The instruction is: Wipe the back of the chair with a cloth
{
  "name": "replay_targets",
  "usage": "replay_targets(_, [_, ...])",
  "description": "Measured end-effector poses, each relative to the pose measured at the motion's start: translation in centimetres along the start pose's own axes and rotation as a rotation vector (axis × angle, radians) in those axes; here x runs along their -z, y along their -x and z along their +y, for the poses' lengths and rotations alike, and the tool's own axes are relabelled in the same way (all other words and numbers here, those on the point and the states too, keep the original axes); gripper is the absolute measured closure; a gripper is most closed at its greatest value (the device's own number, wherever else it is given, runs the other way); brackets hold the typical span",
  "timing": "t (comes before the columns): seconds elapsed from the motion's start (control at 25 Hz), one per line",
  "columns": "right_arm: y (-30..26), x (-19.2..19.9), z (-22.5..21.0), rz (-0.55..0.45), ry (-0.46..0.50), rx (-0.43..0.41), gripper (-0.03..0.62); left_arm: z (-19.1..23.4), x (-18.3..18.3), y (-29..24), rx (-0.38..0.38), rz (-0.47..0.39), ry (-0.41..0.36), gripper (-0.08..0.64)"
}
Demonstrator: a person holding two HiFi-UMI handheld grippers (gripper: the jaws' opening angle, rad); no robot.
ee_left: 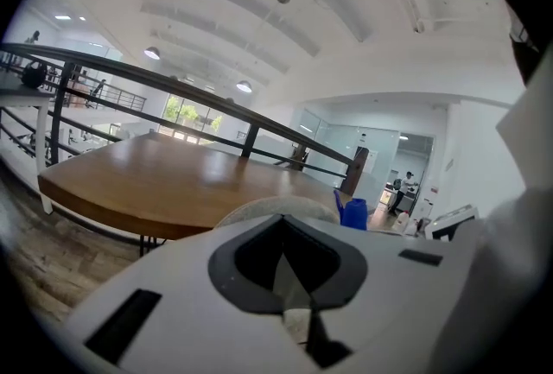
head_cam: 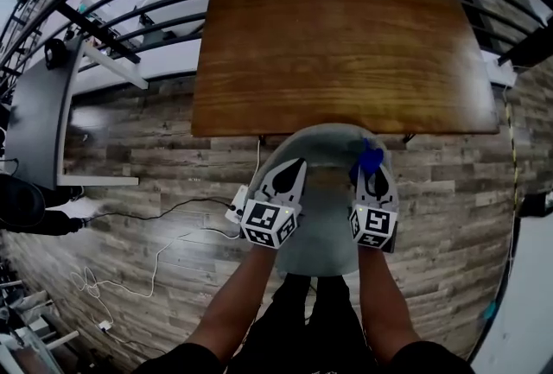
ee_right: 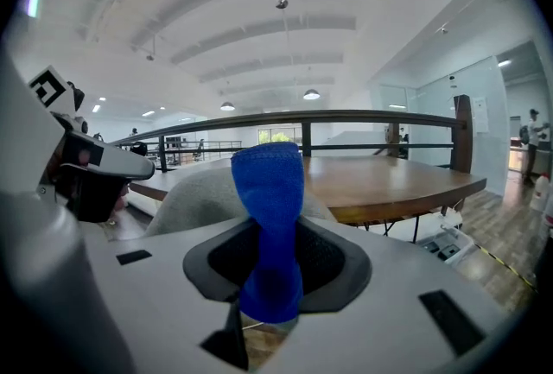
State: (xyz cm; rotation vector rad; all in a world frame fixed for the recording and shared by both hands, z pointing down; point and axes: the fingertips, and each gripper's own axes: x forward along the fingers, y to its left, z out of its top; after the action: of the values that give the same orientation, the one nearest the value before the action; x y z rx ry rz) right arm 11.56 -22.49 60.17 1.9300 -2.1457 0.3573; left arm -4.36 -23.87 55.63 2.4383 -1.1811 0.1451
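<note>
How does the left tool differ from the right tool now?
The right tool is shut on a blue cloth; the left tool is shut and empty. The left tool is above the chair's left side, the right tool above its right side. Both point toward the wooden table.

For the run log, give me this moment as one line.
right gripper: shut on blue cloth | left gripper: shut, empty | chair: grey, below both grippers

No words, numbers or brands are legible anywhere (just wordless black-and-white square markers (head_cam: pixel 270 224)).
</note>
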Motion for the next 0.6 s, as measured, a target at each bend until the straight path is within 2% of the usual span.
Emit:
replay_targets(0.36, [-1.9,1.1,8.1,0.017,0.07,-0.157,0.476,3.2,1.2,3.1,-0.078,0.0,-0.01,0.561])
replay_targets(0.6, [-3.3,3.0,13.2,0.034,0.103,-0.262,0.476,5.8,2.6,4.8,-0.136,-0.006,0.01,0.561])
